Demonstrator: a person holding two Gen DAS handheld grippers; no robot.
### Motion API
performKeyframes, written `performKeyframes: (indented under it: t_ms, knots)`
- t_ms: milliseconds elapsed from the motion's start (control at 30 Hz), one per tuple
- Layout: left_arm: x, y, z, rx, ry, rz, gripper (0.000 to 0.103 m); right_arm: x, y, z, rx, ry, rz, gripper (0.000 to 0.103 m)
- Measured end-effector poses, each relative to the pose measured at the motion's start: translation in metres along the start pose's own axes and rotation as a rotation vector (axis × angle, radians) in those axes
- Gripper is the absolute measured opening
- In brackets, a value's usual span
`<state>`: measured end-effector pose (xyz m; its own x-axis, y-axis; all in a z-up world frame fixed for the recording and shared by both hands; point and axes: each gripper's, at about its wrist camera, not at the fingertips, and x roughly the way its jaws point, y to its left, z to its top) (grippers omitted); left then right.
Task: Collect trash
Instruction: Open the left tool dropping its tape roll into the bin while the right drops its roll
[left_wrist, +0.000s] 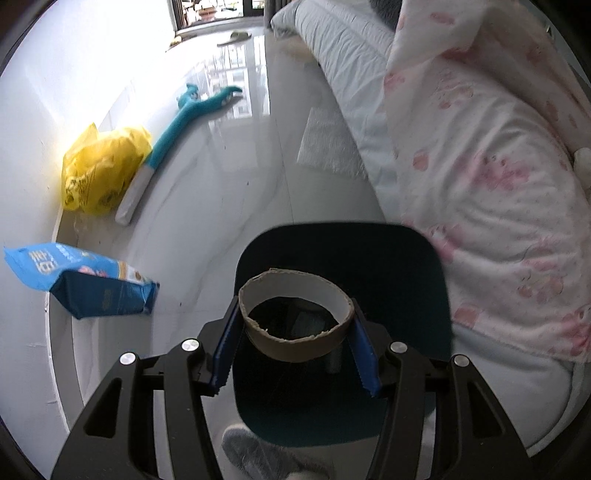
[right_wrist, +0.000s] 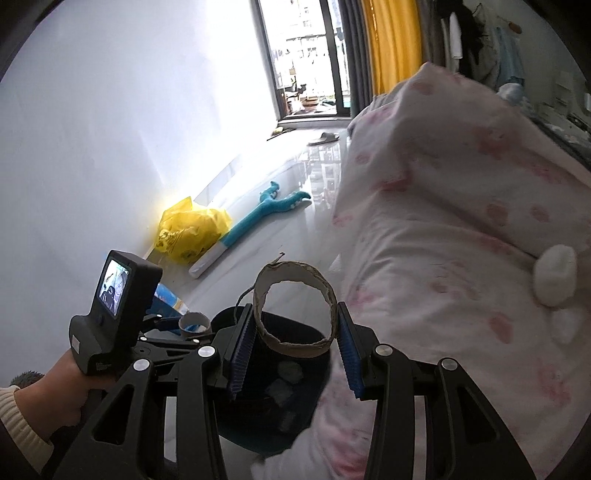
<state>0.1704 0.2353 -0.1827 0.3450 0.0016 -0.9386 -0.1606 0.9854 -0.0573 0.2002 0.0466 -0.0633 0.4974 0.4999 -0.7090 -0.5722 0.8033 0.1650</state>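
Two cardboard rings are in play, one per claw. The left gripper (left_wrist: 295, 332) is clamped on one cardboard ring (left_wrist: 295, 325), its two blue pads (left_wrist: 225, 343) pressing the ring's sides, directly above the open dark bin (left_wrist: 406, 266). The right gripper (right_wrist: 295, 343) is clamped on the second ring (right_wrist: 295, 306), also over the bin (right_wrist: 236, 317), which holds a few pale scraps (right_wrist: 290, 371). Ahead and left of the claws on the floor lie one blue packet (left_wrist: 81, 280), one yellow plastic bag (left_wrist: 103, 170) and one teal toy (left_wrist: 184, 118). To the right, one pink-patterned quilt (left_wrist: 498, 184).
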Motion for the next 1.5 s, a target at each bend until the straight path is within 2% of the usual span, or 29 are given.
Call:
performKeyframes:
  t_ms: [267,367,500,633,833,1067,1333,1433,1500]
  knots:
    - [0.009,0.009,-0.014,0.032,0.078,-0.023,0.059,0.026,0.023,0.000,-0.022,0.045,0.013,0.044]
    - [0.008,0.015,-0.017,0.027,0.097,-0.034,0.068,0.034,0.030,-0.003,-0.033,0.067,0.012,0.044]
    - [0.001,0.024,-0.021,0.027,0.087,-0.047,0.077,0.046,0.038,-0.005,-0.044,0.093,0.008,0.044]
    - [-0.010,0.031,-0.022,0.024,0.057,-0.059,0.077,0.060,0.040,-0.010,-0.033,0.129,0.019,0.044]
    - [-0.039,0.039,-0.019,0.032,-0.043,-0.056,0.079,0.088,0.045,-0.022,-0.006,0.207,0.027,0.044]
    - [-0.083,0.045,-0.010,0.010,-0.195,-0.088,0.082,0.123,0.051,-0.038,0.010,0.304,0.010,0.044]
    - [-0.122,0.038,-0.003,0.037,-0.359,-0.126,0.085,0.166,0.061,-0.058,-0.013,0.405,-0.006,0.044]
    - [-0.133,0.040,-0.002,0.032,-0.406,-0.138,0.085,0.177,0.065,-0.063,-0.021,0.430,-0.016,0.046]
    - [-0.141,0.040,0.000,0.030,-0.438,-0.137,0.085,0.180,0.065,-0.066,-0.022,0.440,-0.030,0.051]
